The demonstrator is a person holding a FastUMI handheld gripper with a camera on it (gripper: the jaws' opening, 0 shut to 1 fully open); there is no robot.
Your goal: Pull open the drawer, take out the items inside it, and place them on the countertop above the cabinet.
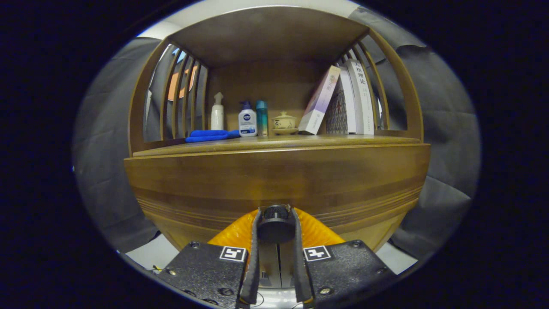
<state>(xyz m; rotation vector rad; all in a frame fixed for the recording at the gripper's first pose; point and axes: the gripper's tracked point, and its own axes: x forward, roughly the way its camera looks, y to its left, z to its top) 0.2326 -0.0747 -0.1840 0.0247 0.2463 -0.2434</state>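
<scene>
Gripper view. Item: my two-finger black gripper (276, 223), lower centre of the frame, level and square to the cabinet front, fingers pointing straight ahead. State: narrow, both fingers pressed on the round black drawer knob (275, 224), one on each side.

Item: wide brown wooden drawer front (274, 180), centre of the frame, just beyond the fingers; I cannot tell whether it has started out. Contents hidden.

Item: brown wooden countertop (343, 139) above it, centre. On it, left to right: folded blue cloth (210, 135), white spray bottle (217, 112), white pump bottle with blue cap (247, 119), teal tube (261, 118), cream lidded ceramic cup (284, 122), leaning books (343, 101) at upper right.

Step, as I judge it: opening the drawer, grip secured. Next move calls for a straight, level pull back, grip kept firm so the knob does not slip.
</scene>
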